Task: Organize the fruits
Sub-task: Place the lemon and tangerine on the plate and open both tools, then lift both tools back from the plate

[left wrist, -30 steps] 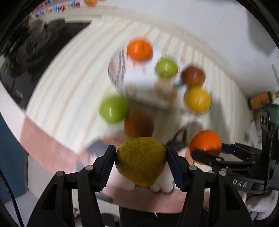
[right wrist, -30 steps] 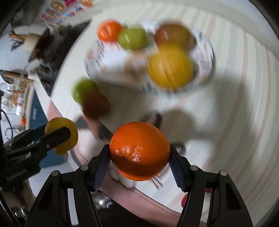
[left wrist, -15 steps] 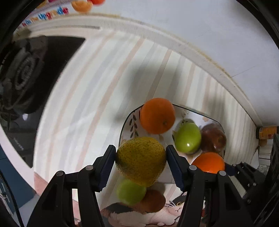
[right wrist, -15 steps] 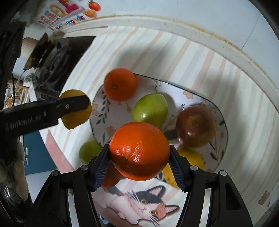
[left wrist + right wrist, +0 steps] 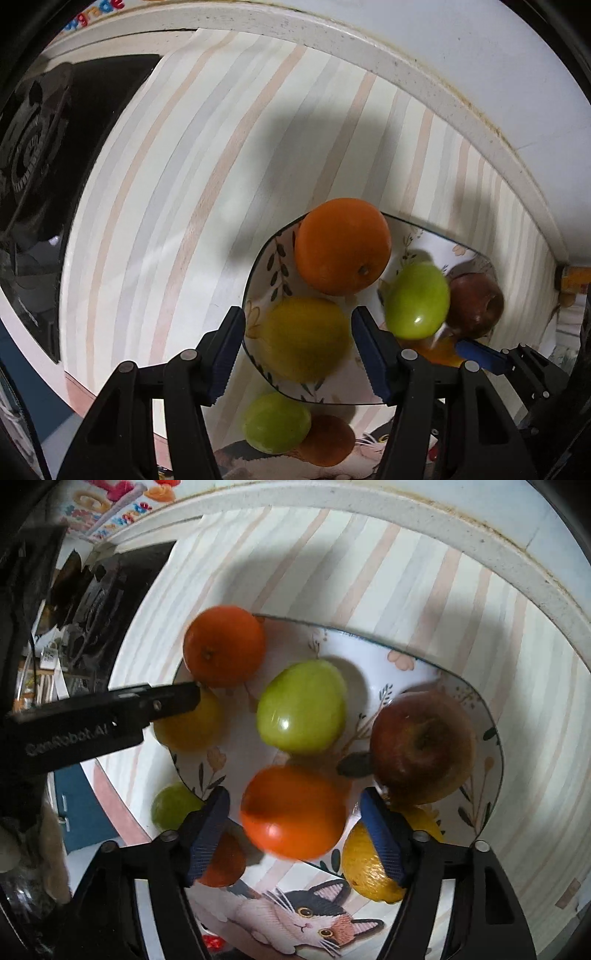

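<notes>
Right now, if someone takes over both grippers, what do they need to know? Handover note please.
Left gripper: open, yellow-green citrus blurred between its fingers, over the floral plate.
Right gripper: open, orange blurred between its fingers, over the plate.
On the plate: a second orange, green apple, red apple, lemon.
Left: green fruit and an orange-brown fruit lie beside the plate on the cat mat.

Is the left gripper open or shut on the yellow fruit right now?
Open. The left gripper has gaps on both sides of the blurred yellow fruit, which sits over the plate.
</notes>
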